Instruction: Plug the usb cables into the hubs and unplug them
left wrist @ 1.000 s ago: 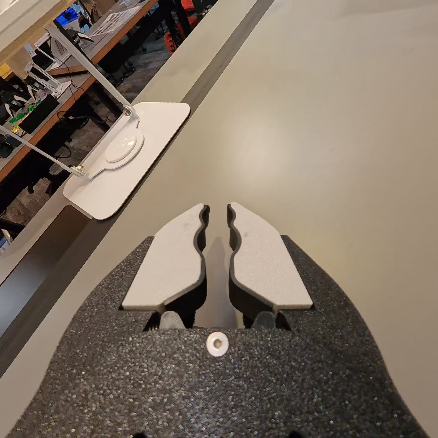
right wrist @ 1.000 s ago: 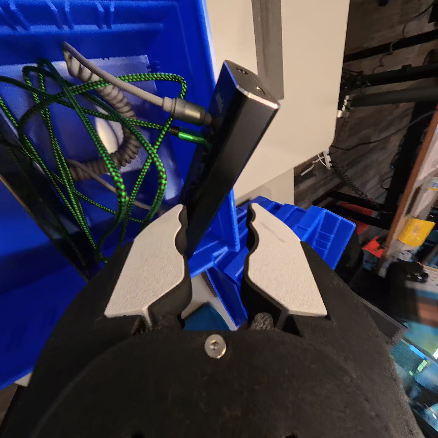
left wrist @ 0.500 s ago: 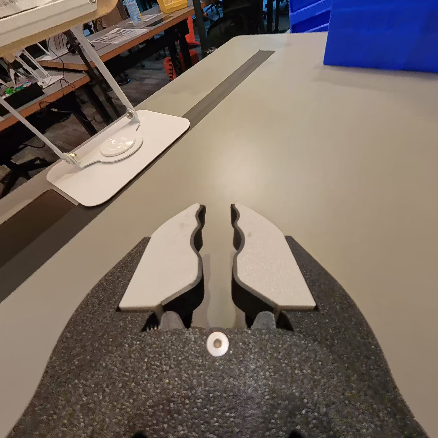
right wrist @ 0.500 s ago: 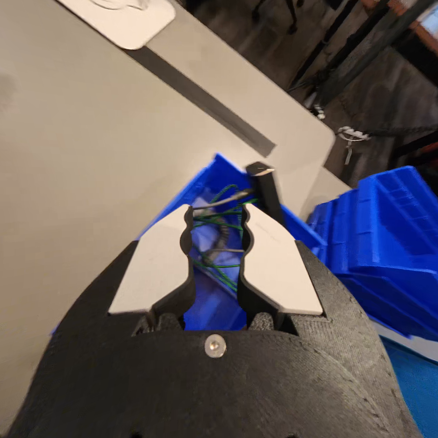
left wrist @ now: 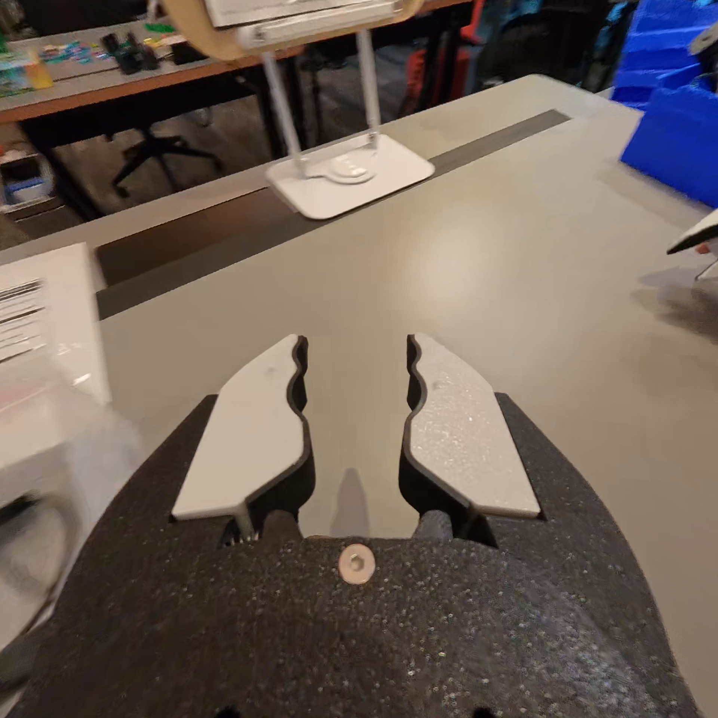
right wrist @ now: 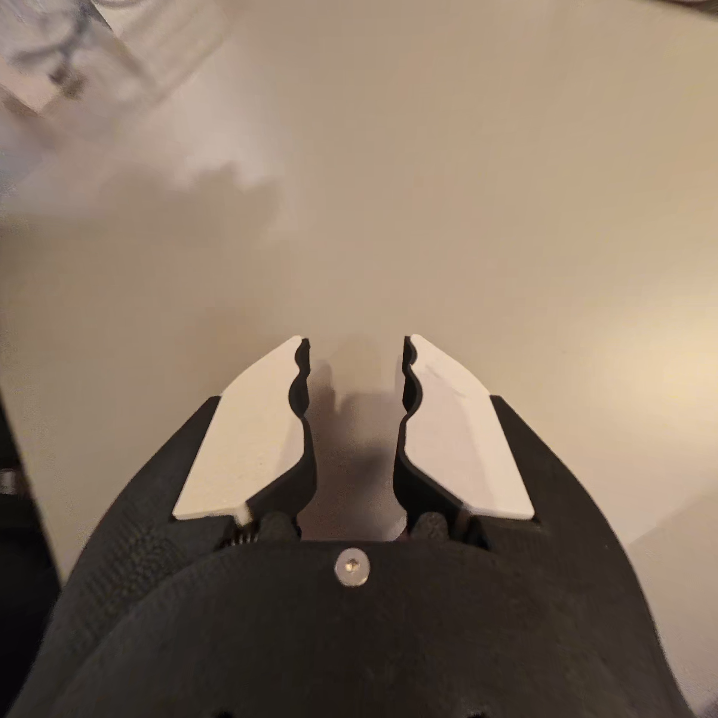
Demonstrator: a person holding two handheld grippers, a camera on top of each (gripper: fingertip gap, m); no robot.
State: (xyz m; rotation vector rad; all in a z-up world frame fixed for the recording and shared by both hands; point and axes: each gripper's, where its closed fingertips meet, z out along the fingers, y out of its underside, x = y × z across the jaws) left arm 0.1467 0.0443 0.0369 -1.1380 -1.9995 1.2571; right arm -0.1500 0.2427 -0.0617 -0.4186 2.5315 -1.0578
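While both hang over the bare grey table (left wrist: 485,272), the left gripper (left wrist: 356,342) and right gripper (right wrist: 356,342) gape, released, holding nothing; a blue bin (left wrist: 676,147) sits far right beyond a white stand base (left wrist: 349,186); hubs and cables unseen.

No readable text in either view.

Left wrist view:
- white box (left wrist: 42,311) at the left edge of the tabletop (left wrist: 485,272) carries a label with dark printed lines; motion blur smears them, nothing legible.
- board (left wrist: 303,15) on top of the white stand (left wrist: 349,178) shows a strip of print at the frame's top edge, cut off and too small to make out.
- blue bins (left wrist: 676,143) at right: no markings seen.
- far bench (left wrist: 97,77): coloured bits, too blurred to tell any lettering.

Right wrist view:
- bare tabletop (right wrist: 466,155) plus a blurred clear bag (right wrist: 77,58) top left; no characters, numbers or logos on it.
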